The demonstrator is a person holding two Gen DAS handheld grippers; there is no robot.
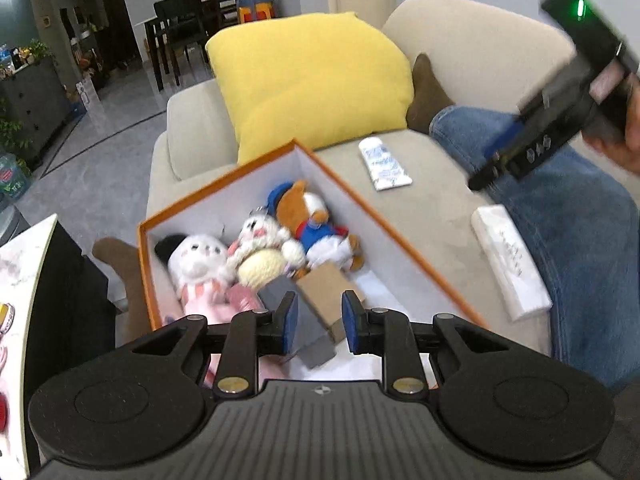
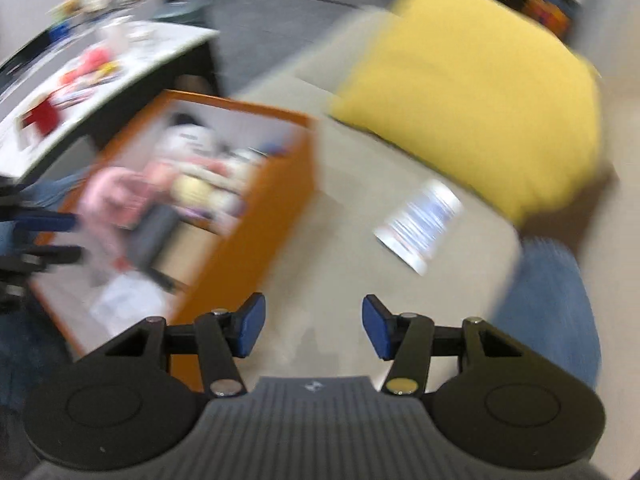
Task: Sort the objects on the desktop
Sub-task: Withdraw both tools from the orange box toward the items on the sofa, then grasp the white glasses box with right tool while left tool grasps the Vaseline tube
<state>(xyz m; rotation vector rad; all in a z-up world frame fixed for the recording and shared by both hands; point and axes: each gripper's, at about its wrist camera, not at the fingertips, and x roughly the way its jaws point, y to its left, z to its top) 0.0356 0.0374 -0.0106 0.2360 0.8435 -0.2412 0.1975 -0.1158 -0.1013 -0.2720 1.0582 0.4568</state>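
A beige sofa [image 1: 432, 208] fills both views, with a yellow cushion [image 1: 308, 80] propped at its back. On the seat sits an open orange box [image 1: 360, 196], and only the sharp left wrist view makes out its contents: a white-and-pink plush [image 1: 198, 264], a cream plush [image 1: 260, 256], a brown bear in blue [image 1: 312, 220], a grey block [image 1: 304, 328] and a brown cardboard block [image 1: 328, 292]. The right wrist view is smeared by blur but alone shows the white table [image 2: 132, 64] strewn with red and pink items beyond the box. A white packet [image 1: 384, 164] lies on the seat beside the box, a tissue pack [image 1: 508, 260] against the denim leg [image 1: 568, 216]. The left gripper [image 1: 319, 326] hangs over the box, jaws apart and empty. The right gripper [image 2: 313, 328] is spread wide above bare cushion.
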